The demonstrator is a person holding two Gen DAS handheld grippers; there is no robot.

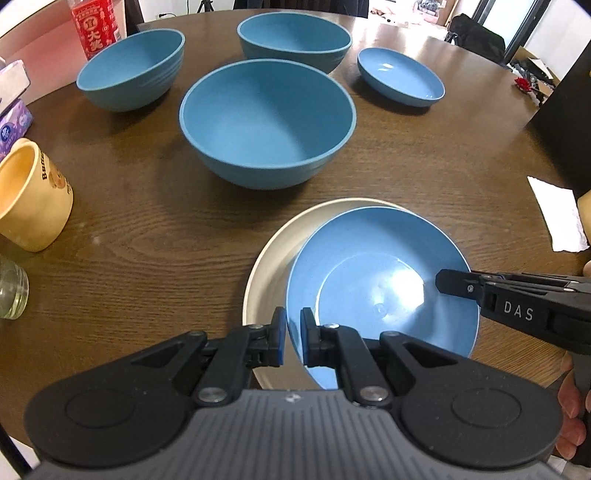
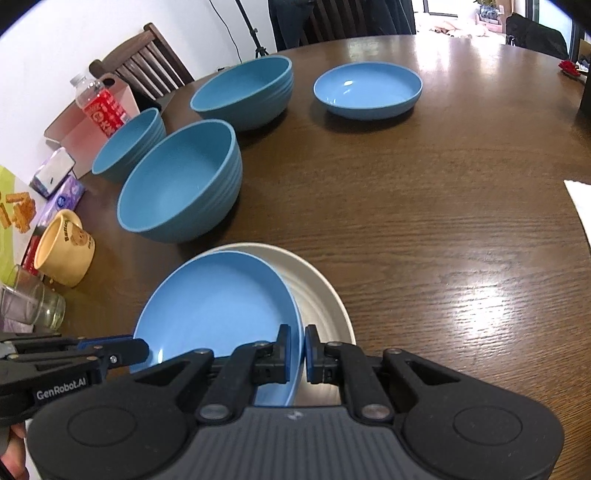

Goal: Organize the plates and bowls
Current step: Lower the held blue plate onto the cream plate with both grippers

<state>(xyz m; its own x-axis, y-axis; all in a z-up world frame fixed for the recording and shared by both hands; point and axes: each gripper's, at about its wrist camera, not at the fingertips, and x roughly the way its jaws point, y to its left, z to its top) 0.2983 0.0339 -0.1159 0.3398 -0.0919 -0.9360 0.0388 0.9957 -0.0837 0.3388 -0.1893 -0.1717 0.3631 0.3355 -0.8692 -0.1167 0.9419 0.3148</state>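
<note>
A blue plate lies tilted on a white plate near the table's front edge. My left gripper is shut on the blue plate's left rim. My right gripper is shut on the same blue plate at its right rim, over the white plate; it enters the left wrist view from the right. Three blue bowls and a second blue plate stand farther back.
A yellow mug and a glass stand at the left edge, with a tissue pack and a red-labelled bottle behind. A white paper lies at the right edge. A chair stands behind the table.
</note>
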